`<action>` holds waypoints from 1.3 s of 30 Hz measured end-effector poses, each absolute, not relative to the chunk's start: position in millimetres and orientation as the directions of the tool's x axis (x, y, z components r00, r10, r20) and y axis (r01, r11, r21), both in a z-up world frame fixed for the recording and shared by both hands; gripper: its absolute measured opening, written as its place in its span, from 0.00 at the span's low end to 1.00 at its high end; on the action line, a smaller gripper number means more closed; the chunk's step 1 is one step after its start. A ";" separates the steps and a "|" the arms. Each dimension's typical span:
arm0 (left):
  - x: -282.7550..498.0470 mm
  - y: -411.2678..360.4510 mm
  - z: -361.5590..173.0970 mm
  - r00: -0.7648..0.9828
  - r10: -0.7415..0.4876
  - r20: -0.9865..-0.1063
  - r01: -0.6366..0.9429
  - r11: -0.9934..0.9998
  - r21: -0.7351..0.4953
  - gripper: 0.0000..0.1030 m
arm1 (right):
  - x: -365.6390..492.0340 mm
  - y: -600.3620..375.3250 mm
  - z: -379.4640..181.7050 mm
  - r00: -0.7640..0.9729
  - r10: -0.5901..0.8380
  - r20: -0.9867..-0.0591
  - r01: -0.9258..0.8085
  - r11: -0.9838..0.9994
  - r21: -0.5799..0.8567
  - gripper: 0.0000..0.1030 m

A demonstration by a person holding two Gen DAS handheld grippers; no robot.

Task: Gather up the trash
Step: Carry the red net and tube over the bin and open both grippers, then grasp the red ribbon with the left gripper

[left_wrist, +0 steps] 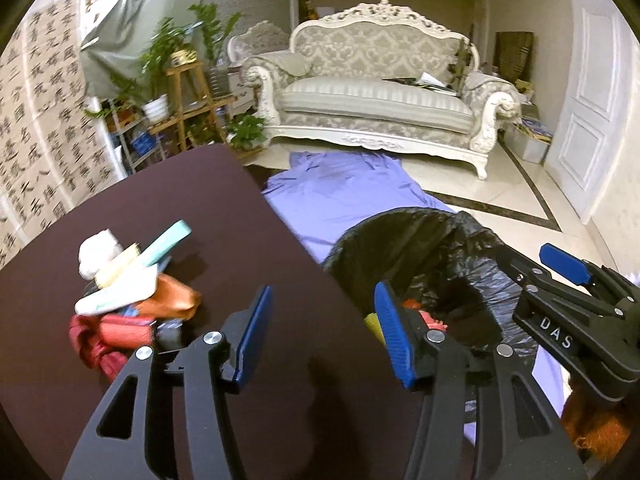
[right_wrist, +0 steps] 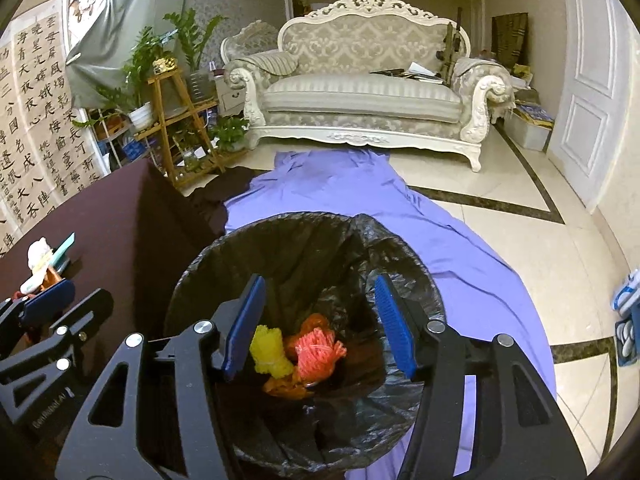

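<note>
The ornate sofa [right_wrist: 360,80] stands at 12 o'clock, the purple sheet [right_wrist: 460,264] lying before it. The lined bin [right_wrist: 224,256] below the right gripper [right_wrist: 320,324] holds yellow and orange net bundles [right_wrist: 296,350]. The trash pile [left_wrist: 128,292] sits at 10 o'clock of the left gripper [left_wrist: 324,332] on the dark table [left_wrist: 160,208]. Both grippers are wide apart, empty.

Background of the room. A cream carved sofa [right_wrist: 360,92] stands against the far wall, papers lying on its right seat; a white panelled door [right_wrist: 584,92] is at right. A wooden plant stand [right_wrist: 176,120] with potted green plants [left_wrist: 168,52] stands left of the sofa — calligraphy sheets [left_wrist: 40,132] cover the left wall beside it. A purple sheet [right_wrist: 352,196] lies spread over the tiled floor [right_wrist: 520,208], reaching from the sofa's base toward the camera.
</note>
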State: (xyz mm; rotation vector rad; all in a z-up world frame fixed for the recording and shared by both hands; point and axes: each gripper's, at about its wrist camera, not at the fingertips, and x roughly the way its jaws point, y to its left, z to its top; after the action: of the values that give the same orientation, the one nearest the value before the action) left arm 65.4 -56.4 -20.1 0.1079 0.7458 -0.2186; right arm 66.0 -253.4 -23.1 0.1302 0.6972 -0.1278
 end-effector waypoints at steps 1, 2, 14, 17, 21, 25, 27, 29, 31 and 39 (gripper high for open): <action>62.5 -49.4 -19.4 0.715 -0.146 -0.684 0.219 0.976 0.021 0.52 | 65.7 -251.9 -22.4 0.760 -0.065 -0.646 0.153 0.985 0.081 0.54; 61.3 -45.9 -18.9 0.717 -0.135 -0.684 0.209 0.978 0.025 0.52 | 65.9 -247.4 -21.1 0.762 -0.052 -0.645 0.140 0.986 0.087 0.54; 47.8 35.1 -21.1 0.714 0.147 -0.684 -0.106 0.989 0.102 0.64 | 70.6 -171.5 -11.2 0.753 0.121 -0.647 -0.050 0.991 0.127 0.54; 58.2 51.0 -27.3 0.678 0.174 -0.714 -0.150 0.984 0.097 0.67 | 73.8 -153.5 -10.2 0.743 0.155 -0.651 -0.093 0.987 0.129 0.54; 68.7 70.8 -36.5 0.626 0.130 -0.769 -0.157 0.987 0.038 0.67 | 77.7 -133.0 -10.4 0.728 0.179 -0.662 -0.134 0.984 0.119 0.54; 69.0 76.2 -38.8 0.618 0.116 -0.778 -0.146 0.989 0.032 0.49 | 81.3 -119.9 -10.7 0.707 0.197 -0.679 -0.160 0.980 0.118 0.55; 64.1 78.8 -38.7 0.628 0.116 -0.770 -0.139 0.990 0.035 0.40 | 83.2 -113.8 -11.1 0.699 0.203 -0.686 -0.171 0.979 0.115 0.55; 61.2 83.5 -39.5 0.633 0.113 -0.766 -0.136 0.990 0.033 0.32 | 85.6 -107.7 -11.0 0.693 0.205 -0.692 -0.179 0.978 0.111 0.55; 56.6 90.1 -39.4 0.637 0.095 -0.765 -0.135 0.991 0.010 0.30 | 88.3 -100.2 -11.9 0.683 0.214 -0.698 -0.192 0.975 0.111 0.55; 37.0 108.4 -41.3 0.640 0.094 -0.763 -0.141 0.990 0.004 0.30 | 96.4 -67.5 -18.9 0.635 0.228 -0.738 -0.248 0.965 0.085 0.55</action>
State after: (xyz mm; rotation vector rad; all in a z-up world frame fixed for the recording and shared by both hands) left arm 37.0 108.4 -41.3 -0.0579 0.8665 0.1342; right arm 96.4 -67.5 -18.9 -0.0256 0.8396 0.2719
